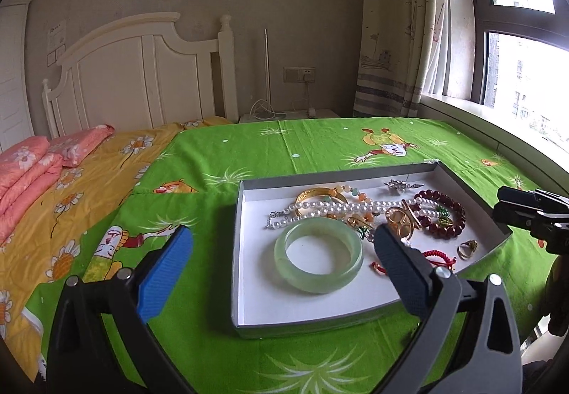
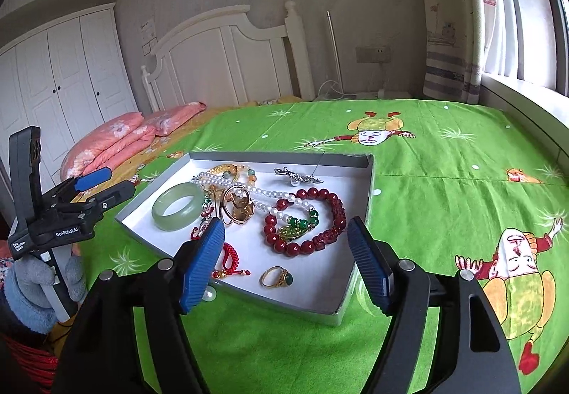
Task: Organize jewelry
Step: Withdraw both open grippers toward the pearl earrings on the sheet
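Both of my tongs hang over the near edge of the bed with their fingers spread apart and nothing between them: my left tongs (image 1: 281, 251) sit above the near left corner of the tray, my right tongs (image 2: 286, 244) above its near right side.

All the jewelry lies in 1 shallow cardboard tray (image 2: 352, 291) on the green bedsheet (image 2: 444, 159), heaped toward the far half. That tray has no dividers that I can see.

My guess on handling:
- Jade bangle (image 1: 318, 255): rigid, smooth, probably heavy and brittle, lying flat and apart from the heap. I would pinch across its band.
- Pearl necklace (image 1: 341, 207): limp, and draped over the gold bangle (image 1: 313, 195) and the gold hoop earrings (image 2: 236, 205), so lifting it may drag those along.
- Red bead bracelet (image 2: 306, 221): loose and stretchy, with a green charm; I would take 1 side of the loop.
- Gold ring (image 2: 277, 277): small and slippery, alone near the front.
- Red cord bracelet (image 2: 230, 257): soft and light.
- Silver brooch (image 2: 297, 175): thin, near the far wall.

A loose pearl (image 2: 209, 294) lies on the sheet just outside the tray.
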Available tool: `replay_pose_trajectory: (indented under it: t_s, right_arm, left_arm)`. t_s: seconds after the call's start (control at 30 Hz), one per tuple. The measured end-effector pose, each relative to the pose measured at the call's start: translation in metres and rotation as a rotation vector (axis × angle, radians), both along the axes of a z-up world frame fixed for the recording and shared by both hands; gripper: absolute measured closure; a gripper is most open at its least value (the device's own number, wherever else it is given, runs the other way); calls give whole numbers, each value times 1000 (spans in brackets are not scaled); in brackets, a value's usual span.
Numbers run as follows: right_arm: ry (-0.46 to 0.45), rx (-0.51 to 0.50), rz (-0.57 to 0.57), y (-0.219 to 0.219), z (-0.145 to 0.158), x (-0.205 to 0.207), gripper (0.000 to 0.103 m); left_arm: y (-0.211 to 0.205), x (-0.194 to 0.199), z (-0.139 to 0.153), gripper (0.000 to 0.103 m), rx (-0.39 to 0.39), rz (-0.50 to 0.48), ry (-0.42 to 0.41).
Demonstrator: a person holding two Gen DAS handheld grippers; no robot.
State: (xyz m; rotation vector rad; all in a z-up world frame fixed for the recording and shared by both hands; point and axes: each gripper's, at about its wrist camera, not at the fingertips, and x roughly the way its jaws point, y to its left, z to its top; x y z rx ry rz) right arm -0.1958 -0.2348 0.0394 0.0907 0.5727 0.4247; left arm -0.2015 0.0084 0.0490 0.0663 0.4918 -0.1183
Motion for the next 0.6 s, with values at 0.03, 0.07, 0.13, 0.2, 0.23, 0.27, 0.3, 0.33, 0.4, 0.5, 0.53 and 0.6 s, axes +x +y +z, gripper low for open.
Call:
replay_pose_trajectory:
  t_s: [0.03,0.07,0.13,0.2,0.23,0.27,0.3,0.33,0.4,0.5,0.53,0.6]
  right_arm:
    - [-4,-2,-3,0,0,-1,33]
    - [-9,-3,-5,0,0,-2,32]
    - [-21,-3,-2,0,1,-4,29]
    - [-29,-5,3,1,1,-5,23]
    - [-28,-9,5,2,1,-5,23]
    - [-27,-14,6,3,1,-5,22]
    - [-27,-21,4,4,0,-5,22]
    - [-28,-27,3,5,0,-5,22]
    - [-34,-37,2,7,0,-7,22]
    - [-44,-38,-5,7,0,-9,22]
    - [-45,-37,-13,7,1,-9,22]
    - [-56,-37,-27,7,2,-13,22]
  left_arm:
    - [-1,-1,-3,2,3,3,2]
    - [-1,-2,-5,2,6,8,2]
    - [-2,-5,-8,2,2,6,1]
    - [0,-7,-9,2,-9,5,-1]
    - [1,-8,-10,2,-13,5,-1]
    - [2,-9,-12,2,-16,5,0]
    - [3,-10,-14,2,-17,6,4]
    - [4,-9,-16,2,-19,7,10]
    - [7,-10,-16,2,-35,5,7]
    - [10,-11,-16,2,-54,5,7]
    - [11,-11,-16,2,-58,5,8]
    - [11,-12,-15,2,-58,7,1]
